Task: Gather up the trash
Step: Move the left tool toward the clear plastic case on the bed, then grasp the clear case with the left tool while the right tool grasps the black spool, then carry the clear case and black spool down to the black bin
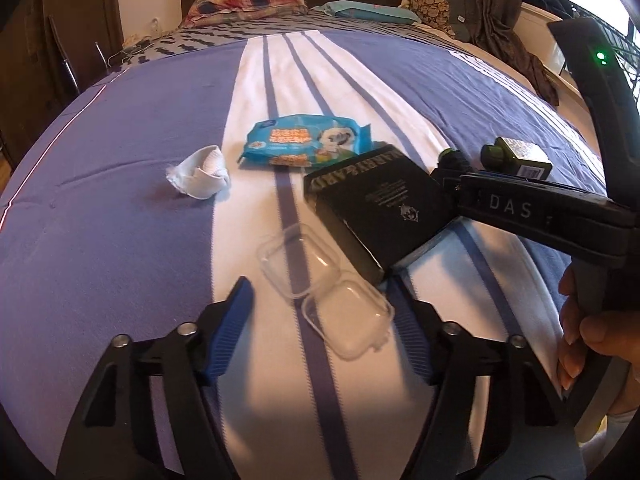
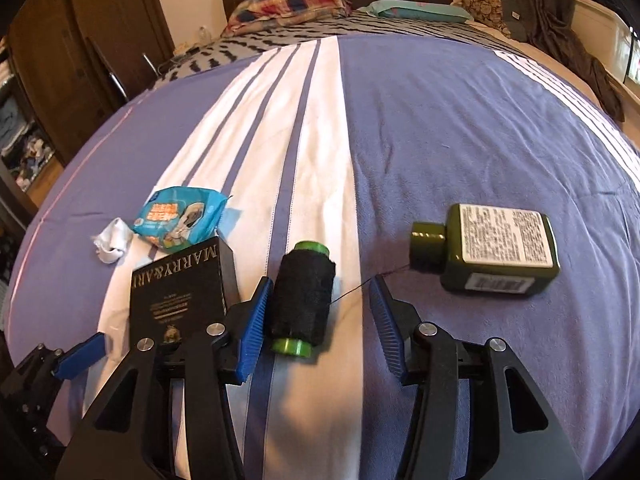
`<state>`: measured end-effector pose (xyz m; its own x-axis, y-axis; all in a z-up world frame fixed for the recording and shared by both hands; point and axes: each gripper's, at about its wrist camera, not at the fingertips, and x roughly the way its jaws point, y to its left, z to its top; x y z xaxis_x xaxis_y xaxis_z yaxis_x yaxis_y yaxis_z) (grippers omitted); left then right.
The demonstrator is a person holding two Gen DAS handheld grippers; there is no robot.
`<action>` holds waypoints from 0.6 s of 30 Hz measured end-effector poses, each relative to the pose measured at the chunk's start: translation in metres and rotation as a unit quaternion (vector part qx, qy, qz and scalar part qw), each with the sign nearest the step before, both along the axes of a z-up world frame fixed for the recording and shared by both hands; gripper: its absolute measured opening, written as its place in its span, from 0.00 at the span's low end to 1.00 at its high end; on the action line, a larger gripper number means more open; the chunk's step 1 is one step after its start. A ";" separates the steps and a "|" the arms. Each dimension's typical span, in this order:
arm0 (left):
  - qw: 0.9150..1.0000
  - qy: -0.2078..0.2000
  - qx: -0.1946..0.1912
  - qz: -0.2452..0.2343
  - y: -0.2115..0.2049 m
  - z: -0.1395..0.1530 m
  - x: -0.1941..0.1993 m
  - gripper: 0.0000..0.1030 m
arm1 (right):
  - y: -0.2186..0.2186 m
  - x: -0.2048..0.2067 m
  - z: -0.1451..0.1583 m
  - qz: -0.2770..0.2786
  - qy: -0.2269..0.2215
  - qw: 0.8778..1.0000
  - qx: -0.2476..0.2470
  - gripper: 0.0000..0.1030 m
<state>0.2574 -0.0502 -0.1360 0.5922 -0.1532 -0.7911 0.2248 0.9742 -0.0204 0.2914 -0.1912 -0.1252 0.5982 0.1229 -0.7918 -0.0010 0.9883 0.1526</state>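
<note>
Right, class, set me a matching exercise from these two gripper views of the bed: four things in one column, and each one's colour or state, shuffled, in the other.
Things:
1. spool
2. bottle
3. case
4. box

Descriptions:
A. clear, open, lying between the left gripper's fingers
B. dark green, on its side, white label up
C. black thread, green ends, between the right gripper's fingers
D. black, pale lettering on its side

Pairs: 1-C, 2-B, 3-A, 4-D

Purple bedspread [image 2: 460, 128] (white-striped), black box [image 2: 178, 296], green bottle [image 2: 500, 252].
</note>
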 end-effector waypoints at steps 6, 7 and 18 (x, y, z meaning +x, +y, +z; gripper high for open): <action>1.000 -0.006 0.019 0.006 0.001 0.000 0.000 0.37 | 0.004 0.000 0.002 -0.002 -0.006 1.000 -0.020 0.26; 1.000 -0.006 0.017 0.005 0.002 0.000 -0.002 0.36 | 0.002 -0.008 0.003 0.003 -0.007 1.000 -0.015 0.26; 1.000 -0.017 0.014 -0.001 0.013 0.004 -0.052 0.35 | -0.008 -0.075 0.021 0.022 -0.033 0.999 0.000 0.26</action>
<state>0.2054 -0.0374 -0.1323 0.6189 -0.1336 -0.7740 0.2272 0.9737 0.0137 0.2160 -0.1993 -0.1038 0.6429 0.1508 -0.7509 -0.0546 0.9870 0.1514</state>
